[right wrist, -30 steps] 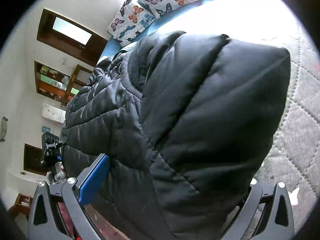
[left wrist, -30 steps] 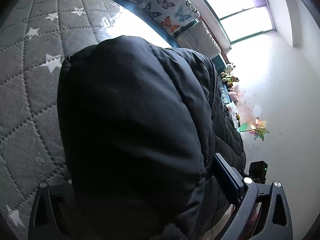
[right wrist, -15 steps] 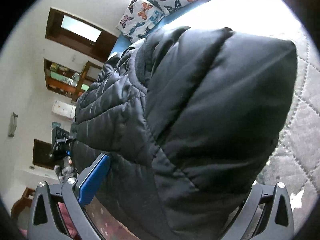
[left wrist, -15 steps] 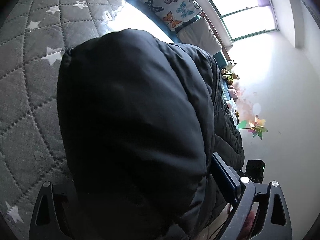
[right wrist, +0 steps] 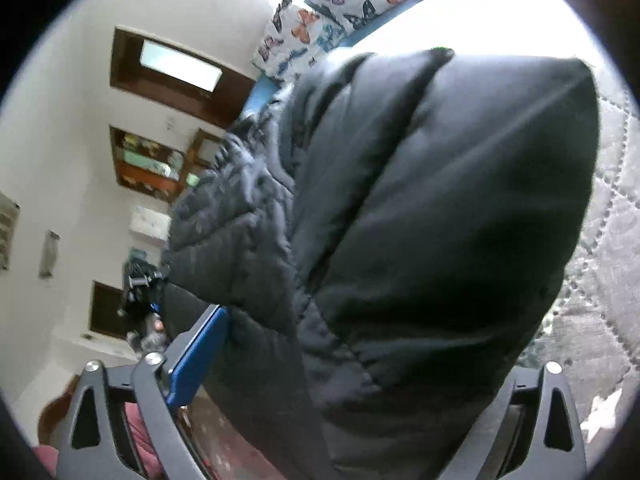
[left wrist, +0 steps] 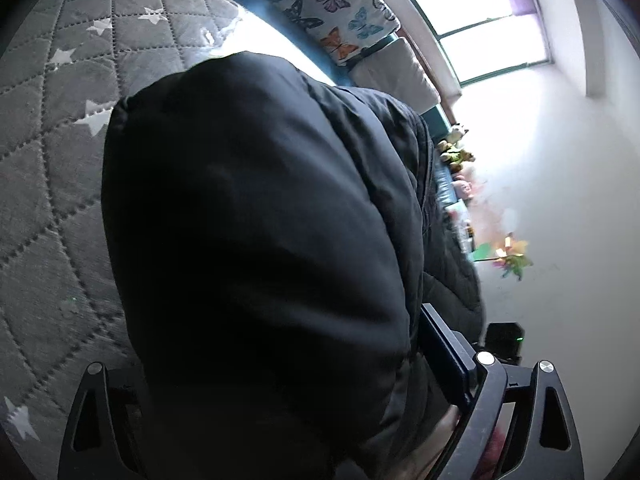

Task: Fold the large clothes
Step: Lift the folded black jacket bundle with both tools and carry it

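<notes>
A black quilted puffer jacket [left wrist: 260,240] fills the left wrist view and hangs above the grey star-quilted bed cover [left wrist: 52,152]. My left gripper [left wrist: 280,392] is shut on a thick bunch of the jacket; the blue pad of one finger [left wrist: 444,356] presses its right side, the other finger is buried in fabric. In the right wrist view the same jacket [right wrist: 420,220] bulges between the fingers of my right gripper [right wrist: 360,360], which is shut on it; its blue pad [right wrist: 196,356] shows at the left. The other gripper [right wrist: 140,284] shows far left.
Butterfly-print pillows [left wrist: 320,12] and a white pillow [left wrist: 396,72] lie at the bed's head under a bright window [left wrist: 480,12]. Toys and a pinwheel [left wrist: 508,256] line the white wall. Wooden shelves [right wrist: 148,168] and a doorway [right wrist: 176,68] stand across the room.
Both grippers have lifted and tilted with the jacket still held. More of the room and wall shows beside the jacket, and less bed cover lies under it.
</notes>
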